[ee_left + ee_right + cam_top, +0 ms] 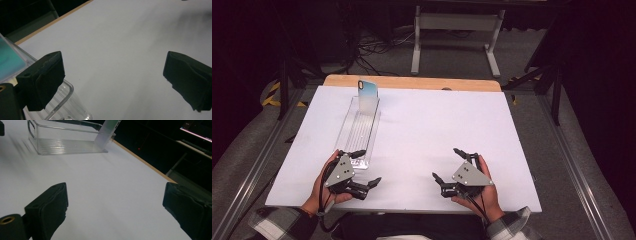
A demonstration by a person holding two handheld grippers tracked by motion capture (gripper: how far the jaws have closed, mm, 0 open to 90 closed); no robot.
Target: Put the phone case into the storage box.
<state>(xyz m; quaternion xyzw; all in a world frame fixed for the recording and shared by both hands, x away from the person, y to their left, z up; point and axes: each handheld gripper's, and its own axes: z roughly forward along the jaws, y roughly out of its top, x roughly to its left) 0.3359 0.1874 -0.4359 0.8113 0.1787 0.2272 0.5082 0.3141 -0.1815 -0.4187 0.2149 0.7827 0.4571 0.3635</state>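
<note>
High view, layout: a long clear plastic tray is lying on the white table cover, running from centre left of the frame up toward the upper left; a pale blue translucent phone case is standing tilted against the tray's far end.
High view, left gripper: sitting at lower left with its jaws spread wide, gripping nothing; one jaw is just beside the tray's near end.
High view, right gripper: resting at lower centre-right, jaws likewise spread with nothing between them, well apart from the tray.
High view, key relation: the tray's long axis is pointing away from the person, so the case is lying up-frame of the left gripper, along the tray. Judgement: the left hand is the nearer one for any reach to tray or case.
Left gripper view: both black jaws are standing wide apart over bare white cover; the tray's rounded clear corner is showing at lower left, just behind the left jaw, and a teal patch at the left edge is probably the case, though too cropped to confirm.
Right gripper view: the jaws are gaping over bare cover; the whole tray is stretching across the upper left, with the frosted case leaning at its right end.
View difference: the right gripper view is giving the case's lean and the tray's ribbed floor; the left gripper view is giving the close jaw-to-tray spacing.
</note>
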